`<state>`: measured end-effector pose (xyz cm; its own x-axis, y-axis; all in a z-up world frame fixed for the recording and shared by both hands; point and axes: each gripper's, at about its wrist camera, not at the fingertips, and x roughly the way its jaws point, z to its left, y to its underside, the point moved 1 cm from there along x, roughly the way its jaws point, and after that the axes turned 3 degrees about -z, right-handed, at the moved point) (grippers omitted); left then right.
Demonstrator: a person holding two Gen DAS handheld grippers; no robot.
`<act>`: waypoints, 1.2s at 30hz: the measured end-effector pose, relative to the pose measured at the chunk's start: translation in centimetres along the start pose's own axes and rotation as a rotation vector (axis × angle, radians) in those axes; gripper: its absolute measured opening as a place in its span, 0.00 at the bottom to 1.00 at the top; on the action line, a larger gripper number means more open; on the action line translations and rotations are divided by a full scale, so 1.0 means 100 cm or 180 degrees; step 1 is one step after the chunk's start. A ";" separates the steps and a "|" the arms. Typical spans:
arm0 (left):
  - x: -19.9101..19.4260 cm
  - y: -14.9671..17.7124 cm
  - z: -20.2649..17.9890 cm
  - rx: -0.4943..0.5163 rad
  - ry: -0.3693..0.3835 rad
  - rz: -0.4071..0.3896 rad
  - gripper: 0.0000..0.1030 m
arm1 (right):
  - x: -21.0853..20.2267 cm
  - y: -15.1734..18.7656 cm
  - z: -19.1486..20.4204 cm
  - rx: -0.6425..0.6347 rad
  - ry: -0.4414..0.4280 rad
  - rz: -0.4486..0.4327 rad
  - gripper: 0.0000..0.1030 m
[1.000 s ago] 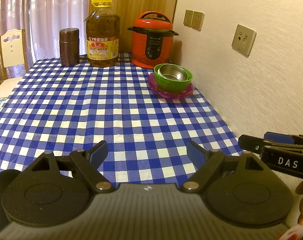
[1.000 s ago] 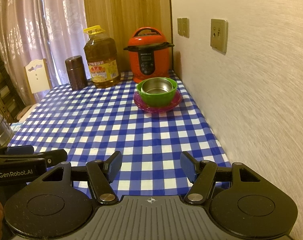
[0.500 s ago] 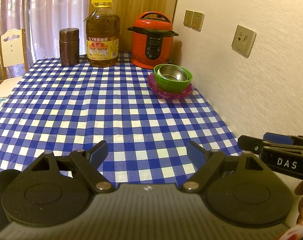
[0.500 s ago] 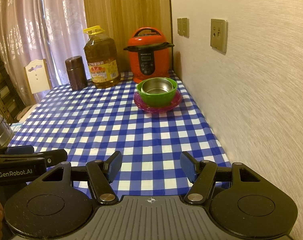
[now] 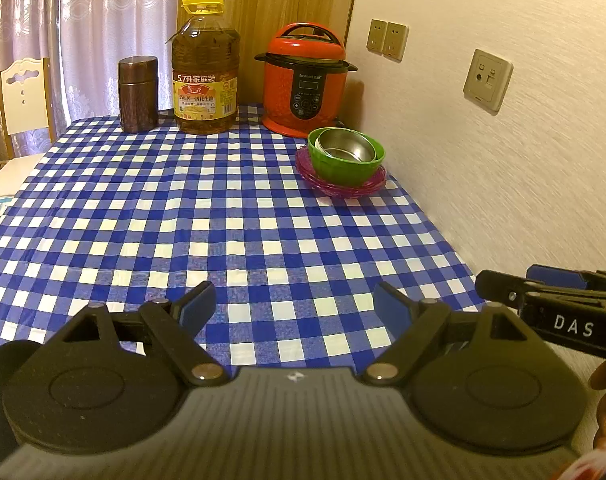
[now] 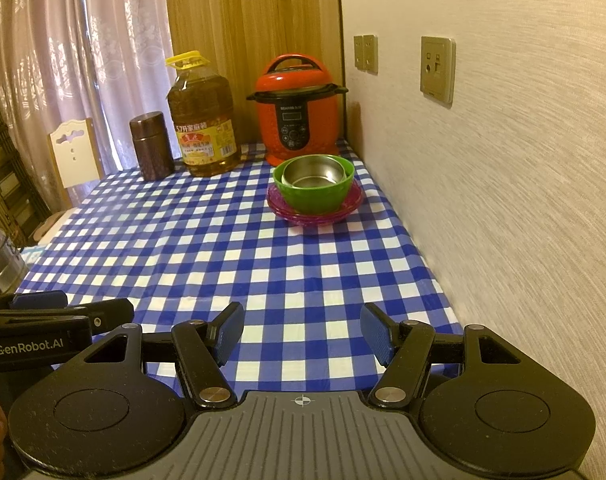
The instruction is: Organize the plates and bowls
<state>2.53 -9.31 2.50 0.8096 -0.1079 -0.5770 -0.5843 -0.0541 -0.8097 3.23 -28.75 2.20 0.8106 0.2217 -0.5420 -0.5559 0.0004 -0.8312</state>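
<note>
Steel bowl (image 6: 311,176) nests in green bowl (image 6: 315,196) on pink plates (image 6: 315,216) — at twelve o'clock. Left gripper (image 5: 294,308) and right gripper (image 6: 302,332) gape, empty.

- Warm, yellowish indoor light is washing over both views, giving the wall (image 5: 483,168) a cream tint.
- Daylight is filtering softly through the curtains (image 5: 83,32), glowing pale pink at upper left.
- The steel bowl (image 6: 313,174) is catching soft glints along its rim.
- The red cooker (image 5: 305,80) is throwing a dim shadow into the corner beside it.
- Fisheye curvature is bending the checked surface (image 5: 207,216) and darkening the frame corners.
- The wall texture is smearing toward the right edge in the right wrist view.
- Each tool body is looking slightly soft up close.
</note>
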 end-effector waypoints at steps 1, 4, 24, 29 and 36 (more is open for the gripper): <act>0.000 0.000 0.000 0.0001 0.0002 -0.0001 0.82 | 0.000 0.000 0.000 0.0001 0.0000 0.0001 0.63; 0.000 0.000 0.000 0.0001 -0.0001 0.0002 0.82 | 0.000 0.000 0.000 -0.0004 -0.0001 0.0000 0.63; 0.002 0.001 -0.003 -0.0001 0.0001 0.0008 0.82 | 0.001 0.001 0.001 0.0005 -0.0001 0.0000 0.63; 0.002 0.001 -0.003 -0.0003 0.0009 0.0016 0.82 | 0.002 0.001 0.001 0.0007 0.0004 0.0002 0.63; 0.004 0.004 -0.006 -0.0004 0.0021 0.0024 0.82 | 0.002 0.001 0.000 0.0012 0.0002 0.0004 0.63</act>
<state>2.58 -9.93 2.05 0.8047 -0.1148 -0.5824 -0.5905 -0.0546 -0.8052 3.35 -28.70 2.01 0.8100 0.2210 -0.5432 -0.5576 0.0037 -0.8301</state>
